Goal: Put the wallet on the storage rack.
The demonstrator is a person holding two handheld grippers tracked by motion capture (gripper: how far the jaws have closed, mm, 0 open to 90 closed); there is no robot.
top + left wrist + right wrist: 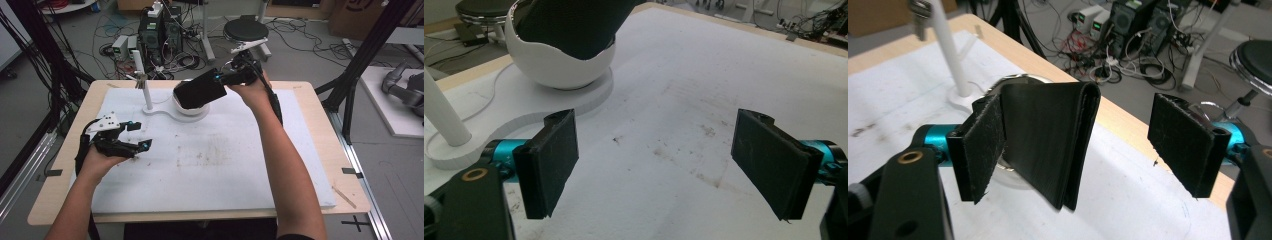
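A black folded wallet (pixel 200 92) stands tilted in a white bowl (pixel 192 109) at the back middle of the mat. My right gripper (pixel 220 79) reaches it from the right. In the right gripper view the wallet (pixel 1053 145) rests against one pad (pixel 980 150) while the other pad (pixel 1183 147) stands well clear, so my right gripper (pixel 1082 150) is open. My left gripper (pixel 139 135) hovers low over the mat at the left, open with nothing between its pads (pixel 661 165). The left gripper view shows the bowl (pixel 559 65) with the wallet (pixel 574 25) in it.
A white post (pixel 146 92) with keys (pixel 140 79) hanging on it rises from the flat base shared with the bowl. The white mat (pixel 210 165) covers a wooden table (pixel 50 200). A black stool (pixel 245 31), computers and cables lie on the floor beyond.
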